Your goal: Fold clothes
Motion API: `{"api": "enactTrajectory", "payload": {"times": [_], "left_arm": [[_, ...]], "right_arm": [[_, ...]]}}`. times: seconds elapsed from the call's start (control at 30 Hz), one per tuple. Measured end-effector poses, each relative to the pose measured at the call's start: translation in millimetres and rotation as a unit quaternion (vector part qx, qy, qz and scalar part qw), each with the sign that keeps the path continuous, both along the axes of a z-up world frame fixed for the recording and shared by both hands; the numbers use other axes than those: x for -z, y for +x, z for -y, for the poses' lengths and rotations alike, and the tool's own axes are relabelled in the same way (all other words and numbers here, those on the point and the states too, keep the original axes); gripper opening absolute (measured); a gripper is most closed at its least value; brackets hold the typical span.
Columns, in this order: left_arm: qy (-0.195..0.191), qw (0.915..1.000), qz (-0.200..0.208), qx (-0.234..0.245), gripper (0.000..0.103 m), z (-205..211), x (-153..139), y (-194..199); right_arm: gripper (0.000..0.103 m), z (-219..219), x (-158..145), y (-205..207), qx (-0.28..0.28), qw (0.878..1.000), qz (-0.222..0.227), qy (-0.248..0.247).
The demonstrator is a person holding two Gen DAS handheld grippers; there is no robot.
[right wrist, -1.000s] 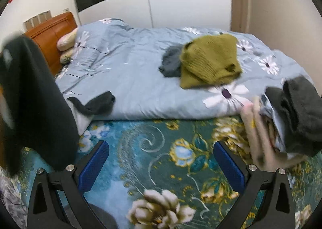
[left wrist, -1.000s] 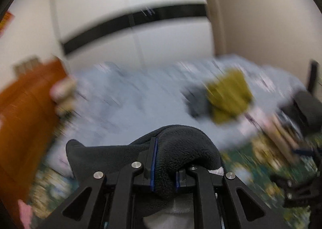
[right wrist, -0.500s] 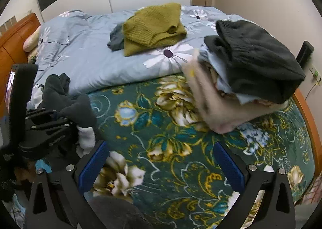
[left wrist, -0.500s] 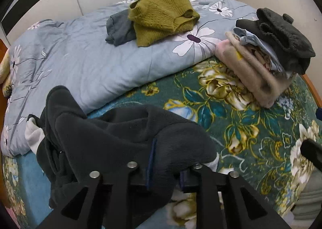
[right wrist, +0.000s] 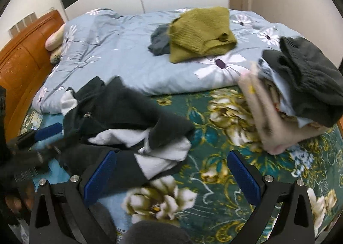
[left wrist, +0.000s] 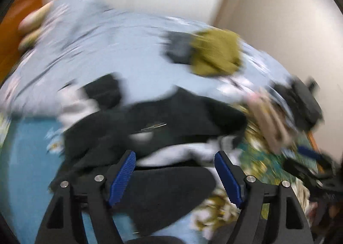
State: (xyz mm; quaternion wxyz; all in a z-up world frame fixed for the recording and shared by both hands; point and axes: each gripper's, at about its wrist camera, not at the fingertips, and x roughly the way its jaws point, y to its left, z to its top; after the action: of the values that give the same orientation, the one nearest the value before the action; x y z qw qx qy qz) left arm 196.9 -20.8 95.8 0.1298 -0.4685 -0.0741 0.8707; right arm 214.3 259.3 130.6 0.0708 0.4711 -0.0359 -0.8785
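A dark fleece garment [right wrist: 120, 107] with white lining lies crumpled on the floral bedspread [right wrist: 214, 158]. In the blurred left wrist view it [left wrist: 171, 115] spreads just ahead of and under my left gripper [left wrist: 174, 156]. That gripper's jaws are opening, with cloth lying between the blue pads and the pads not pressing on it. My left gripper [right wrist: 42, 139] also shows at the garment's left edge in the right wrist view. My right gripper [right wrist: 171, 155] stands open over the garment's near edge, holding nothing.
A stack of folded clothes [right wrist: 300, 85] topped by a dark knit sits at the right. An olive sweater [right wrist: 199, 32] and a grey garment [right wrist: 159, 41] lie on the light blue duvet [right wrist: 120, 51]. An orange headboard [right wrist: 21, 62] bounds the left side.
My left gripper came down with the dark garment and its jaws parted, so the garment now lies on the bedspread. The right gripper stayed open and drifted slightly.
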Motion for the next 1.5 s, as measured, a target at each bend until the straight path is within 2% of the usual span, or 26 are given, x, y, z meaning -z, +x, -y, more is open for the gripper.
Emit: {"api": "enactTrajectory", "payload": {"times": [0.13, 0.2, 0.4, 0.53, 0.7, 0.73, 0.83, 0.87, 0.97, 1.1, 1.13, 1.17, 1.2, 1.27, 1.37, 1.5], "left_arm": [[0.019, 0.9945, 0.030, -0.099, 0.079, 71, 20, 1], [0.026, 0.9905, 0.039, -0.129, 0.079, 96, 28, 4], [0.020, 0.9872, 0.067, -0.143, 0.079, 122, 51, -2], [0.032, 0.9811, 0.093, -0.167, 0.079, 134, 68, -9], [0.032, 0.9770, 0.116, -0.176, 0.079, 144, 85, -14], [0.031, 0.9764, 0.119, -0.177, 0.079, 145, 87, -14], [0.036, 0.9743, 0.127, -0.183, 0.079, 151, 90, -12], [0.037, 0.9738, 0.128, -0.184, 0.079, 152, 90, -12], [0.039, 0.9726, 0.131, -0.188, 0.079, 155, 89, -10], [0.043, 0.9718, 0.132, -0.190, 0.079, 154, 85, -5], [0.043, 0.9718, 0.132, -0.190, 0.079, 153, 83, -4], [0.043, 0.9719, 0.132, -0.190, 0.079, 153, 81, -2], [0.043, 0.9722, 0.130, -0.190, 0.079, 153, 79, 0], [0.039, 0.9738, 0.127, -0.184, 0.079, 152, 75, 3], [0.034, 0.9746, 0.124, -0.183, 0.079, 154, 72, 7], [0.038, 0.9734, 0.123, -0.190, 0.079, 157, 69, 11]], "right_arm": [[0.103, 15, 11, -5, -0.021, 1.000, 0.020, -0.006], [0.103, 21, 17, -8, -0.030, 0.999, 0.033, -0.005], [0.103, 33, 28, -32, -0.023, 0.998, 0.053, -0.017], [0.103, 36, 37, -57, -0.016, 0.997, 0.071, -0.037], [0.102, 26, 57, -88, 0.046, 0.992, 0.094, -0.072], [0.099, 24, 62, -95, 0.060, 0.990, 0.100, -0.081], [0.071, 19, 79, -109, 0.098, 0.980, 0.130, -0.115], [0.066, 18, 85, -112, 0.108, 0.975, 0.143, -0.129], [0.065, 18, 103, -110, 0.133, 0.959, 0.173, -0.183], [0.064, 28, 122, -102, 0.152, 0.940, 0.192, -0.238], [0.060, 30, 127, -101, 0.157, 0.934, 0.197, -0.252], [0.049, 32, 131, -100, 0.162, 0.928, 0.201, -0.267], [0.045, 33, 135, -100, 0.169, 0.923, 0.204, -0.280], [0.019, 30, 140, -100, 0.186, 0.914, 0.206, -0.298], [0.013, 25, 134, -96, 0.193, 0.916, 0.199, -0.291], [0.012, 7, 103, -87, 0.169, 0.939, 0.153, -0.258]]}}
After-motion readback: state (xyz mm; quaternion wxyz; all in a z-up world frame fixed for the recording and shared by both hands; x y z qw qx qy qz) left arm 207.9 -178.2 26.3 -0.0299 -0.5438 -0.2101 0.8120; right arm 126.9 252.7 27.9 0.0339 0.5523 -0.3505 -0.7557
